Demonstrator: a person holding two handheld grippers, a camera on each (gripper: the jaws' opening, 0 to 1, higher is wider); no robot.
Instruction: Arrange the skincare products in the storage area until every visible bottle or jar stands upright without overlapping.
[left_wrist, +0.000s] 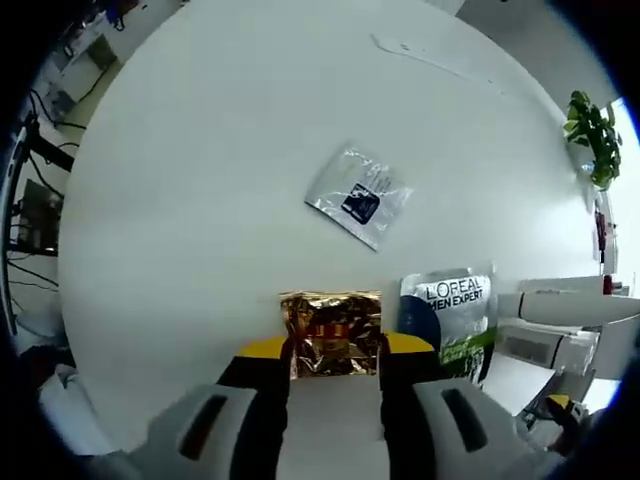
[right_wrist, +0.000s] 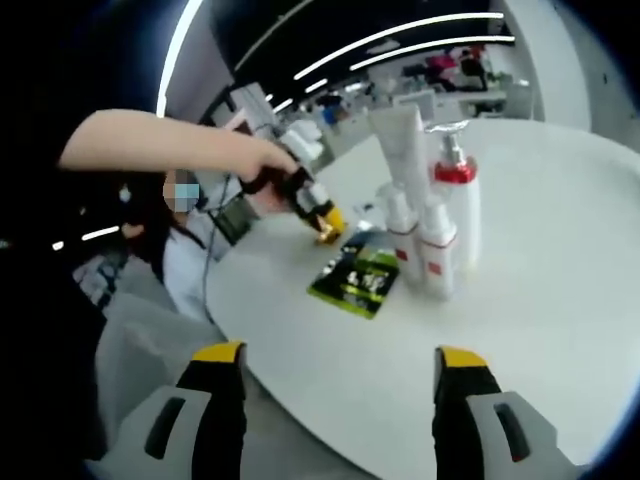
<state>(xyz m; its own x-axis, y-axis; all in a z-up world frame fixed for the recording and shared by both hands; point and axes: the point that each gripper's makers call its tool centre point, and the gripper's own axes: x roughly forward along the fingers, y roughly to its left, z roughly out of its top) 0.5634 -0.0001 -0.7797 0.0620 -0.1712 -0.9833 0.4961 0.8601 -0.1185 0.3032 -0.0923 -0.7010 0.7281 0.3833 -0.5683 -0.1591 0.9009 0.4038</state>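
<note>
Gripping a gold foil sachet (left_wrist: 331, 335) at its near edge, the left gripper (left_wrist: 333, 372) has its jaws shut on the packet at the bottom centre of the left gripper view, presumably to lift it off the white desk (left_wrist: 200, 200). The sachet's long axis runs across the frame, left to right, and it lies flat. Just beside it on the right lies a L'Oreal Men Expert sachet (left_wrist: 452, 315), long axis running up the frame; a silver sachet (left_wrist: 358, 196) lies well apart above, turned diagonally.

In the right gripper view the right gripper (right_wrist: 340, 385) hangs with jaws wide apart, holding nothing, likely waiting its turn. Upper right of centre, a cluster of bottles (right_wrist: 430, 200) stands upright and close together: a tall white tube (right_wrist: 400, 150), a red-collared pump bottle (right_wrist: 455, 190) and two small white bottles (right_wrist: 425, 245). The same green and black sachet lies flat just left of them.
</note>
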